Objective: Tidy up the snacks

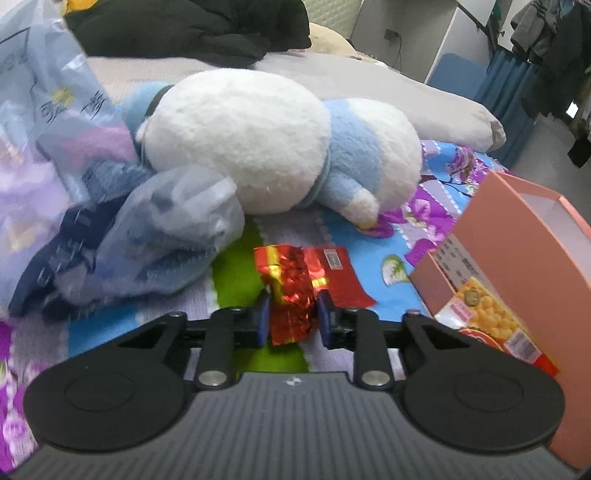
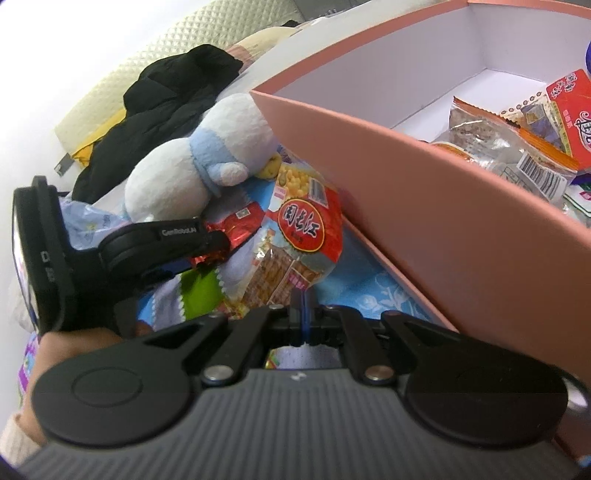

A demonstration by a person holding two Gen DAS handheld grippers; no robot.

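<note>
Two grippers are in your hands. Your left gripper (image 1: pixel 291 314) has its blue pads pressed against both sides of a crinkled red foil snack packet (image 1: pixel 295 288), which is pinched at its near end; the far end lies toward the plush toy (image 1: pixel 266 144) on the flowered bedspread (image 1: pixel 436 206). A second red flat packet (image 1: pixel 343 273) lies just beside it, partly under it. From the right wrist view the same left gripper (image 2: pixel 218 251) shows from the side, with foil sticking out past its tip.

Your right gripper (image 2: pixel 304 310) has its fingers together on the lower edge of a large red-and-clear snack bag (image 2: pixel 295 236), the one with a round red label and yellow balls printed on it. That bag sits against the outer wall of the pink box (image 2: pixel 461 206); it is outside the box. From the left wrist view the bag (image 1: pixel 487 314) shows low against the box wall (image 1: pixel 517 258).

Inside the box several packets (image 2: pixel 524 147) are piled at the right end; the left end of the white interior is bare.

Beside the plush toy lie translucent plastic bags (image 1: pixel 177 229). Black clothing (image 1: pixel 184 29) is heaped further back on the bed.
</note>
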